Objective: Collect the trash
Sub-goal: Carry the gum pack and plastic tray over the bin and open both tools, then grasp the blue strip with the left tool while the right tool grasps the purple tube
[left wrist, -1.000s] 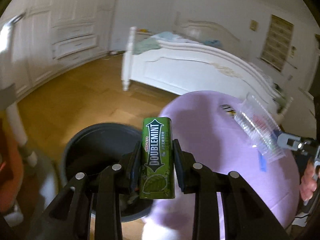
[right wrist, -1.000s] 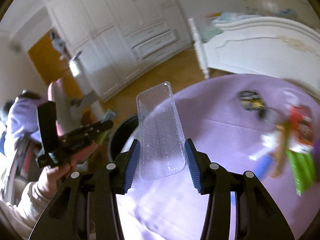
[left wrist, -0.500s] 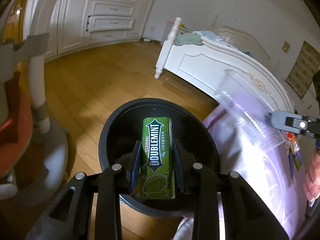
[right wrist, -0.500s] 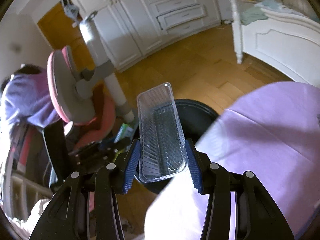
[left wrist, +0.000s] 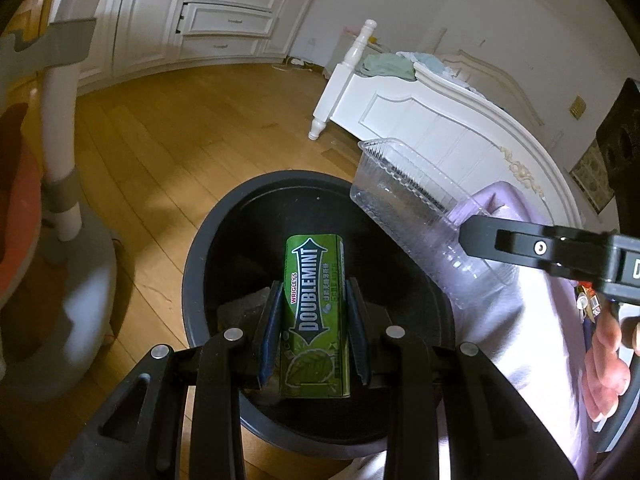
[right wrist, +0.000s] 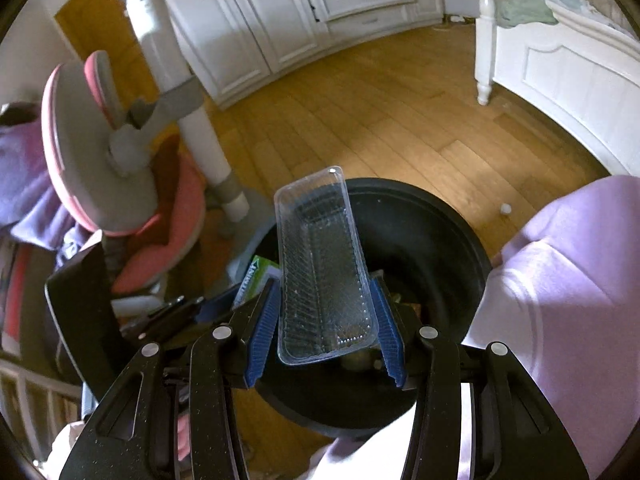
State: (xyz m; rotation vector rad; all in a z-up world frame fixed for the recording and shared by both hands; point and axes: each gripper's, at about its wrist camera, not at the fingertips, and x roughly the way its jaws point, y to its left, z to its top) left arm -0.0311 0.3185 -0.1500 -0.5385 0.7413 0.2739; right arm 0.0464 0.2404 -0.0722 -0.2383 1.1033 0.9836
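Gripping a green Doublemint gum pack [left wrist: 314, 312] between both pads, left gripper [left wrist: 313, 322] over the open mouth of the black trash bin [left wrist: 196, 264]; pack's long axis running straight out along the fingers, printed arrow pointing away from the camera. Clamped likewise in the right gripper [right wrist: 326, 330]: a clear plastic tray [right wrist: 320, 264], long axis along the fingers, far end tilted up and out over the bin, hollow side toward the lens. Seen from the left wrist only: tray side-on, ribbed wall, right gripper's black finger entering from the right with the person's hand [left wrist: 606, 364] behind it. Seen from the right wrist only: gum pack's far end poking past the left pad, pink-and-grey chair [right wrist: 108, 168] at left, some dim scraps at the bin's bottom, too dark to name. Lilac cloth [right wrist: 568, 280] touching the bin's rim on the right; wood floor [left wrist: 160, 140] and white bed frame [left wrist: 424, 116] beyond.
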